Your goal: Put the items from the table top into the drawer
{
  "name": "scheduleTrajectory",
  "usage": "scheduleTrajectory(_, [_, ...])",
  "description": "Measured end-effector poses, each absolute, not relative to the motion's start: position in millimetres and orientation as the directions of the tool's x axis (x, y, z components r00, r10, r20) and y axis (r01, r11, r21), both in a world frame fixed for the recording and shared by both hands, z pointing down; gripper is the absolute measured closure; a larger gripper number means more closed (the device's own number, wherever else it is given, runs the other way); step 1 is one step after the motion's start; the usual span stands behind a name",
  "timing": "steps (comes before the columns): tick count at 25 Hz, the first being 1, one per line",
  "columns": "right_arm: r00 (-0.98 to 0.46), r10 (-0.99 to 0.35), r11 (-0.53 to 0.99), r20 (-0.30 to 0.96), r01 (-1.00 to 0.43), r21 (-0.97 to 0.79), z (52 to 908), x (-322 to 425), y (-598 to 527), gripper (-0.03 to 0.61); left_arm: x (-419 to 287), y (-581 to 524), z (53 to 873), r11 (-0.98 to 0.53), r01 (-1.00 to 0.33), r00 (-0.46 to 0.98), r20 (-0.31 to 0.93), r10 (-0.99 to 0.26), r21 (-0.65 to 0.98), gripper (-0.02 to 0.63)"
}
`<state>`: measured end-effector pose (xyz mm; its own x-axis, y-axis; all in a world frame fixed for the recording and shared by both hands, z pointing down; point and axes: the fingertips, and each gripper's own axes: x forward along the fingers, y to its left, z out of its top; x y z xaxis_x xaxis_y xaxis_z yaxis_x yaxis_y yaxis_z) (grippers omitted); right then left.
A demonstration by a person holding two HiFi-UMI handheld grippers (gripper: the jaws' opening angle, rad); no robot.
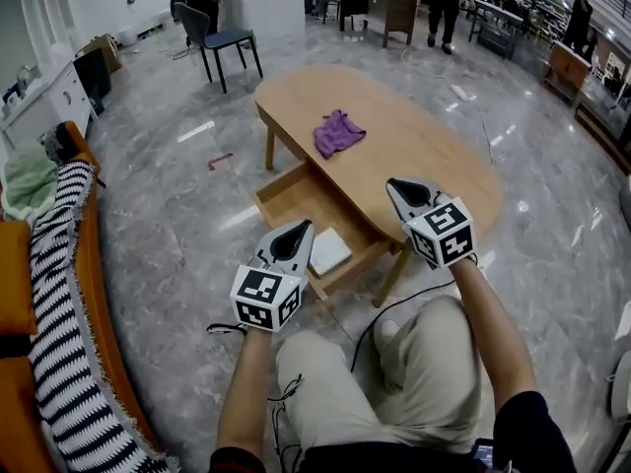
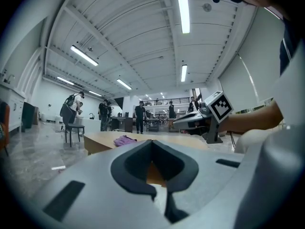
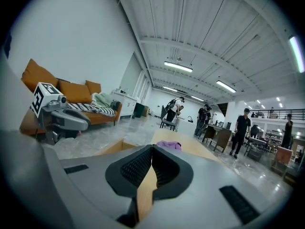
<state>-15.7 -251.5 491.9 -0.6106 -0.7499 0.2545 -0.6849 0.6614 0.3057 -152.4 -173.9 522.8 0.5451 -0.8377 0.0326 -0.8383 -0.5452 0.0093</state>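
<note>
I hold both claws shut with nothing between the pads. The left claw (image 1: 299,230) sits low by the front of the drawer (image 1: 280,191). The right claw (image 1: 395,184) is at the near end of the tabletop (image 1: 424,156). The drawer stands pulled out from under the tabletop, ready to take things, and a flat white item (image 1: 328,251) already lies inside. The purple cloth (image 1: 337,132) lies crumpled mid-tabletop, well beyond both claws, and is the only thing I see left up there. I judge this a pause before the reach: whichever claw goes for the cloth must open first.
</note>
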Motion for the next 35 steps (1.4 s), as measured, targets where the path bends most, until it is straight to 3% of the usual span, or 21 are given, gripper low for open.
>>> scheduleTrajectory(35, [-0.658, -0.683, 0.725, 0.316, -0.663, 0.187, 528, -59, -425, 0.558, -156, -304, 540, -0.490, -0.871, 0.490, 0.090, -0.867, 0.015, 0.611])
